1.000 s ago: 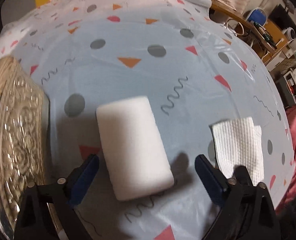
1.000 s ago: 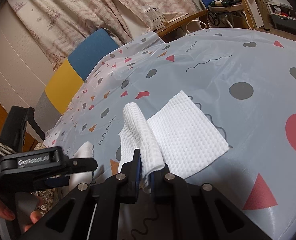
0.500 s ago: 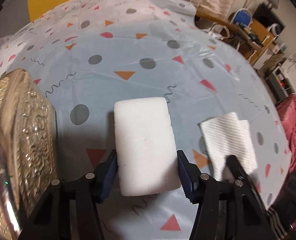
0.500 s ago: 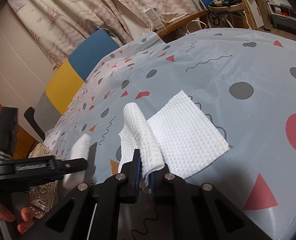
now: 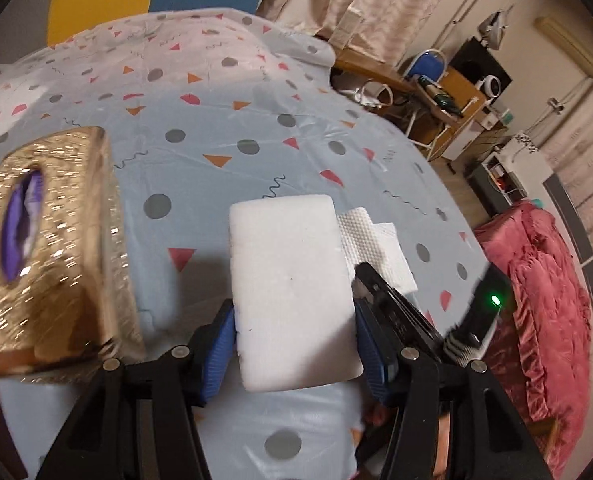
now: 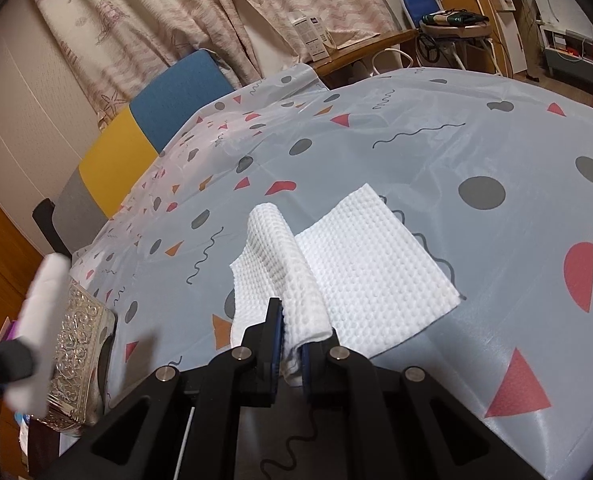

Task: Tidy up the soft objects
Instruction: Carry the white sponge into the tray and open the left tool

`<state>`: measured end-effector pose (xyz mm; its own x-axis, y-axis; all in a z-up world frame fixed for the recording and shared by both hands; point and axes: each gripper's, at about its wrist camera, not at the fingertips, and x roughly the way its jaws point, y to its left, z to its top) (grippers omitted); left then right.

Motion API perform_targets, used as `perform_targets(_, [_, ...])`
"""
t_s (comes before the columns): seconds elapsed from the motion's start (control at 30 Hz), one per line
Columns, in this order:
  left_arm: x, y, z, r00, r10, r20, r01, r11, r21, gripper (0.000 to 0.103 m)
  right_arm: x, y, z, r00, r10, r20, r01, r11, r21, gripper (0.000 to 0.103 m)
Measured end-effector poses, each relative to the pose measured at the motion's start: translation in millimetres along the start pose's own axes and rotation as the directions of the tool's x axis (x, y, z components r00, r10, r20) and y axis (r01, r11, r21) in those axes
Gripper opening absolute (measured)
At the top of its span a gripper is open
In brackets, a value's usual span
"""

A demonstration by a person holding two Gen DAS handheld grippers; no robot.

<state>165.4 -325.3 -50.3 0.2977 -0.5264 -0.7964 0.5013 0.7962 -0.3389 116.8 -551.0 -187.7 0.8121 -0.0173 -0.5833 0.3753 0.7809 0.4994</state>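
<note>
Tablecloth lower now, sponge lifted

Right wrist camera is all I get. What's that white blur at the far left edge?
Observer: It's a white sponge block, clamped by its long sides between the blue pads of the left gripper.
Operator: And the shiny box next to it, does it open anywhere?
Observer: The gold tissue box has an oval slot on top, and something purple shows inside.
Operator: Can the other camera see my gripper?
Observer: Yes. The right gripper, which is pinching the white cloth, has a green light glowing on its black body.
</note>
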Motion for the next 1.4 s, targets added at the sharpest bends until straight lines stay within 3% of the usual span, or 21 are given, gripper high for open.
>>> perform_targets(0.23, [-47.6,12.3,-15.8,0.997,-0.050,0.066,0.048,0.998,0.035,0.058,0.2,3.9,-0.3,1.000,-0.022,-0.001,0.022,1.000,-0.017,0.006])
perform_targets(0.53, [-115.1,38.7,-29.3,0.980,-0.061,0.189,0.045,0.995,0.083,0.058,-0.5,7.0,-0.9,0.999,-0.043,-0.001,0.043,0.998,-0.035,0.006])
perform_targets(0.77, [-162.7,84.5,-36.7,0.962,-0.035,0.272,0.026,0.999,0.040,0.058,0.0,8.2,-0.6,0.999,-0.054,-0.001,0.054,0.998,-0.042,0.006])
perform_targets(0.93, [-193.8,145.3,-51.7,0.946,0.061,0.320,-0.043,0.997,-0.061,0.058,-0.7,8.7,-0.8,0.998,-0.062,0.000,0.061,0.997,-0.047,0.006])
perform_targets(1.07, [-201.7,195.9,-69.9,0.937,0.170,0.305,-0.135,0.982,-0.132,0.059,-0.2,9.1,-0.8,0.998,-0.061,0.000,0.061,0.997,-0.047,0.006])
perform_targets(1.2, [-184.7,234.6,-89.4,0.940,0.262,0.218,-0.229,0.959,-0.164,0.059,-0.7,11.2,-1.0,0.997,-0.077,0.000,0.077,0.995,-0.058,0.006])
perform_targets(1.4, [-149.1,273.8,-107.2,0.949,0.298,0.105,-0.274,0.942,-0.196,0.059,-1.6,13.8,-1.6,0.995,-0.103,0.004,0.103,0.992,-0.073,0.006])
